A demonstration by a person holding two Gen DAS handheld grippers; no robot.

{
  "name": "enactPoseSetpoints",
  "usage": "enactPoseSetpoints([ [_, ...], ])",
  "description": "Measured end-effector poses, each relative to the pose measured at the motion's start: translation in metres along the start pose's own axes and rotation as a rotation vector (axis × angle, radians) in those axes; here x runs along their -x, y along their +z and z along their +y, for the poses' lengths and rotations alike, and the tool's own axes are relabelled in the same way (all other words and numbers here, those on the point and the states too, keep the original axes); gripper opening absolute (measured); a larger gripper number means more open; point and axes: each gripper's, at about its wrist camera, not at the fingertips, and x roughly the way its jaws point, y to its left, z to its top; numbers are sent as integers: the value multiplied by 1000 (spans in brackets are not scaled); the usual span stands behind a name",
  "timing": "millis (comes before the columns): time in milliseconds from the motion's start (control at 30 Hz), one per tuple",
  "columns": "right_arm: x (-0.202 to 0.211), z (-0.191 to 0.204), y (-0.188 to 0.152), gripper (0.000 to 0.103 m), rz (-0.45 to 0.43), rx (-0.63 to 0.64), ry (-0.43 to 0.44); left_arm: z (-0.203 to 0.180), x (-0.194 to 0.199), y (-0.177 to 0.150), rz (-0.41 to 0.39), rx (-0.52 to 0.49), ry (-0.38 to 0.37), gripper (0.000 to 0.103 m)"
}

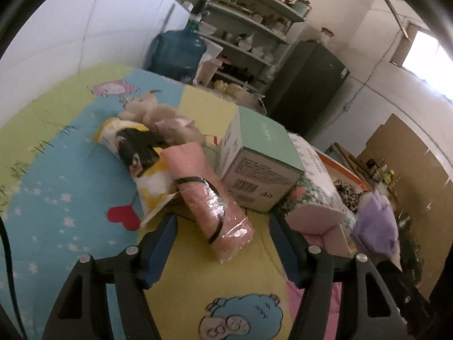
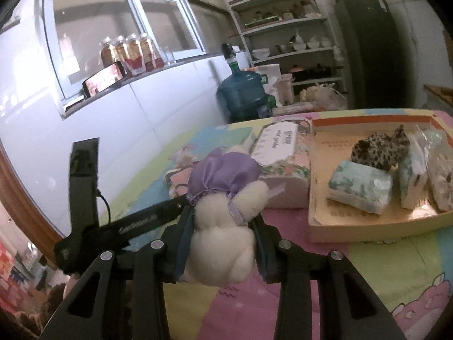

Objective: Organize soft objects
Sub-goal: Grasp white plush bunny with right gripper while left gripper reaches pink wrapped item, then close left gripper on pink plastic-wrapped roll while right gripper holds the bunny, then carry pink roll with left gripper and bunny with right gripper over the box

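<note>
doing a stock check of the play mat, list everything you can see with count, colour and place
plush toy: 1, white with purple satin bonnet, clamped in right gripper
pink roll: 1, pink, plastic-wrapped, on mat ahead of left gripper
yellow pouch: 1, yellow with cartoon face, left of pink roll
beige plush: 1, beige, behind pouch
green box: 1, mint green, right of roll
floral tissue pack: 1, floral, beside tray
cardboard tray: 1, tan with orange rim, holding soft packs
leopard-print item: 1, black and white, in tray
water jug: 1, blue, floor by wall
left gripper: open, empty
right gripper: shut on plush
</note>
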Motion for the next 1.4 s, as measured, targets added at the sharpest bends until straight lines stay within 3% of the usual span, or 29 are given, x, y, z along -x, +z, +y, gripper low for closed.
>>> enactPoseSetpoints([
  [100,1,-10,-1,40,-3,-20,7,1,-12,2,22,28,2,65],
  [200,-2,-19,-1,40,3,-35,16,2,-14,5,15,35,24,58],
  [333,-8,-22,-1,40,14,-43,28,4,-17,7,16,41,22,35],
  [467,-14,-22,-1,40,26,-42,38,7,-13,4,1,34,-5,25],
  [900,-15,-9,0,40,22,-32,53,-5,30,-1,-93,-56,-9,18],
  [1400,14,-5,11,40,-49,-17,17,-64,90,-9,-263,-296,41,18],
])
